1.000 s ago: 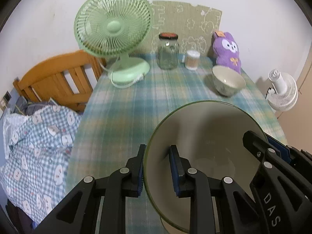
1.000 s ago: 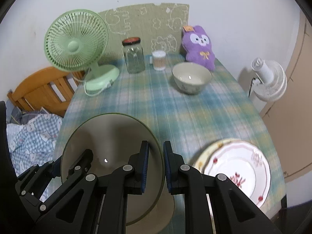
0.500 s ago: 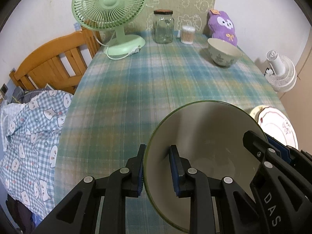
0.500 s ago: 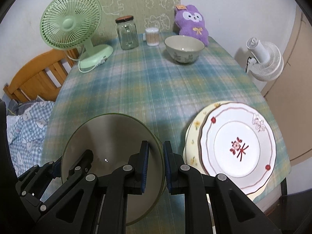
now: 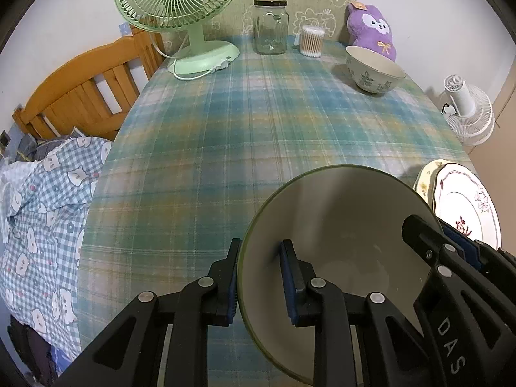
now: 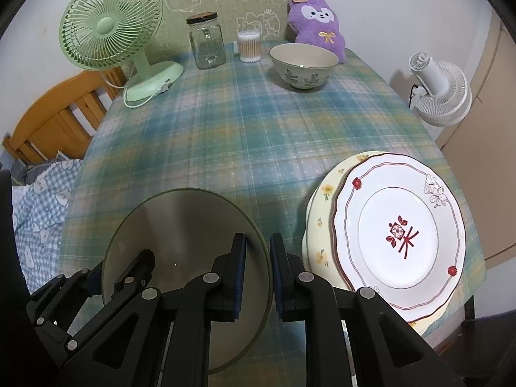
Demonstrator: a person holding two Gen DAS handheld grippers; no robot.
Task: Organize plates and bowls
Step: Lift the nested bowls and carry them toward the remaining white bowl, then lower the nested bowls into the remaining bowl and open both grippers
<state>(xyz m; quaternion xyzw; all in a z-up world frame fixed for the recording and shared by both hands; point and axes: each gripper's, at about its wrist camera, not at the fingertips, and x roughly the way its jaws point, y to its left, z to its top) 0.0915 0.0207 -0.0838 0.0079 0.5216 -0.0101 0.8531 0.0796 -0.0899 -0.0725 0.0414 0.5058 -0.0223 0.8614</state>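
Both grippers have tipped further down over the last second, so the stacked plates, first out of the left view and cut off in the right, now show nearly whole, and the fan and jar sit higher in the pictures.

The table point(image 6: 245, 135), under a blue-green checked cloth, carries everything. At its back edge stand a green fan point(image 6: 111, 29), a glass jar point(image 6: 206, 42), a tub of cotton swabs point(image 6: 249, 46) and a purple plush toy point(image 6: 317, 24). Near its front right corner lie the plates: a white plate point(image 6: 400, 235) with a red flower mark on top of a yellow plate point(image 6: 317, 222).

A big bowl point(image 5: 342, 242) with a green rim is held tilted above the table's front edge, between the two grippers. The left gripper point(image 5: 258, 282) is clamped on its left rim, one finger outside, one inside. The right gripper point(image 6: 258, 274) is clamped on its right rim the same way.

A small bowl point(image 6: 303, 64) with a leaf pattern stands upright near the back edge, just in front of the toy.
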